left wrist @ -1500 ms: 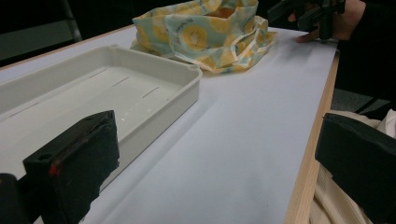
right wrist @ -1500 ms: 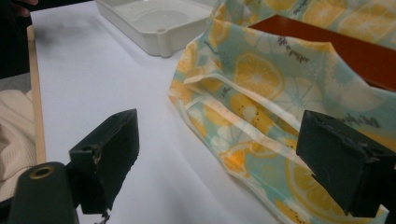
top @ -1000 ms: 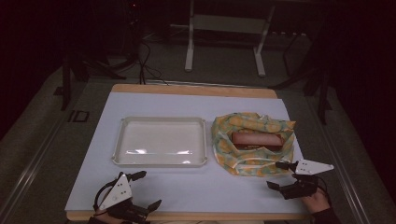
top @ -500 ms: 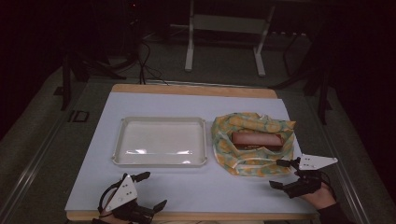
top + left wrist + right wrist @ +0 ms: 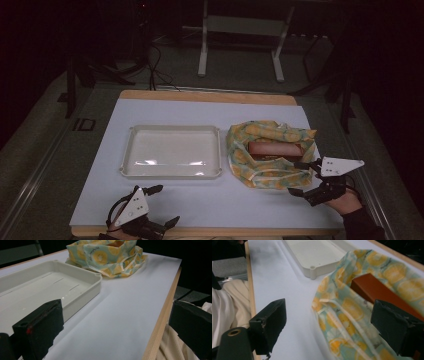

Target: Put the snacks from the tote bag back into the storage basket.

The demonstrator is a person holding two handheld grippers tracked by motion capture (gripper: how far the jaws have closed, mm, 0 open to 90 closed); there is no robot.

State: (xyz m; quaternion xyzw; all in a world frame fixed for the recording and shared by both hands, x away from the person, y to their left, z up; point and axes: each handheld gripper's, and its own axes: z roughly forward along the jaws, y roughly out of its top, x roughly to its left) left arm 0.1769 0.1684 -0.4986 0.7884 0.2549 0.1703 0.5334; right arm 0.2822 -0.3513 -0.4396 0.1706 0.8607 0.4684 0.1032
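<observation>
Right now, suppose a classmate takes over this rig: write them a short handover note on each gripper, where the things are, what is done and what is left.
Left gripper: open, holding nothing, at the near edge of the table, in front of the tray.
Right gripper: open, holding nothing, at the near right edge of the lemon-print cloth.
The brown block lies in the opened cloth, right of the tray. The tray holds nothing.
Done: cloth spread enough to expose the block.
Left, probably: grip the block and move it to the tray; nothing is grasped yet.
</observation>
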